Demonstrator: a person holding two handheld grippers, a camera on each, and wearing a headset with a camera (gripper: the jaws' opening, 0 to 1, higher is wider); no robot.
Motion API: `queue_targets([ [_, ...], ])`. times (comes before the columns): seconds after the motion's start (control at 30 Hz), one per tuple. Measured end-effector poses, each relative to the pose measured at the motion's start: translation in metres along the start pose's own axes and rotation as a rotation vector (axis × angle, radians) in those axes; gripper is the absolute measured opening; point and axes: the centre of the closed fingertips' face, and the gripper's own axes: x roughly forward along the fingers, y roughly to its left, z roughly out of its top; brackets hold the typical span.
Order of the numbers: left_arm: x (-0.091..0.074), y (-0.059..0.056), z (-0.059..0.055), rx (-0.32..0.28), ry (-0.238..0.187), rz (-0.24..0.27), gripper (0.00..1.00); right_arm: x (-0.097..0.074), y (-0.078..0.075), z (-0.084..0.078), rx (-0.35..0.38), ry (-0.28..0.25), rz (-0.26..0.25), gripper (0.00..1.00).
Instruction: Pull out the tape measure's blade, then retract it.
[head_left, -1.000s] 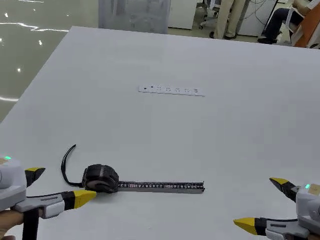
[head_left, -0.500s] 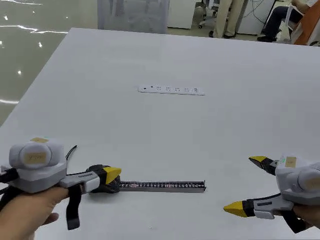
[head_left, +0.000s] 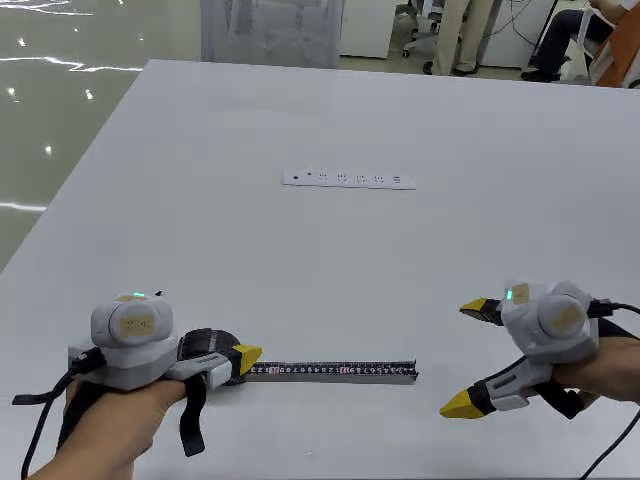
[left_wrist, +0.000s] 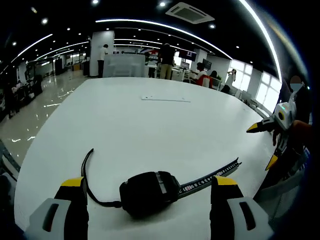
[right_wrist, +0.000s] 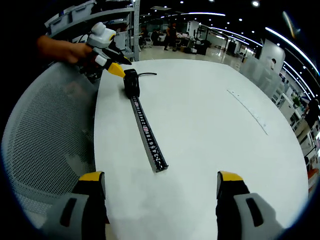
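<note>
Where the tape measure (right_wrist: 131, 80) lies on the surface (head_left: 350, 260), its blade (head_left: 335, 371) runs rightward; left gripper (left_wrist: 148, 183) straddles it, jaws apart; right gripper (head_left: 463, 355) faces the tip, jaws apart.

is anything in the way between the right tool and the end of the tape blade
Nothing visible is. Only bare table lies between the open right tool and the blade tip. The power strip lies far beyond, well out of that path.

Left gripper (left_wrist: 148, 182), right gripper (right_wrist: 160, 176): both agape.
</note>
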Motion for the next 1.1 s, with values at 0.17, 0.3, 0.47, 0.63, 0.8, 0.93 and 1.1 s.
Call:
queue_targets([
  [0.17,0.008,-0.01,-0.005,0.009,-0.007,-0.019,1.0,0.012,-0.004,0.004,-0.065,0.047,0.052,0.89],
  [0.3,0.013,-0.011,-0.002,0.047,-0.031,-0.045,1.0,0.026,-0.004,0.004,-0.092,0.09,0.102,0.8],
  [0.47,0.013,-0.004,-0.001,0.043,-0.05,-0.029,1.0,0.04,0.006,-0.001,-0.169,0.145,0.152,0.63],
  [0.63,0.013,0.0,-0.003,0.068,-0.041,-0.008,1.0,0.052,0.011,-0.01,-0.207,0.182,0.168,0.54],
  [0.8,0.015,-0.004,-0.007,0.084,-0.025,-0.022,1.0,0.061,0.013,-0.012,-0.232,0.194,0.179,0.39],
  [0.93,0.015,-0.002,-0.008,0.072,-0.024,-0.023,1.0,0.064,0.009,-0.015,-0.234,0.201,0.175,0.32],
  [1.1,0.016,-0.002,-0.009,0.067,-0.018,-0.023,1.0,0.067,0.007,-0.021,-0.24,0.217,0.176,0.26],
])
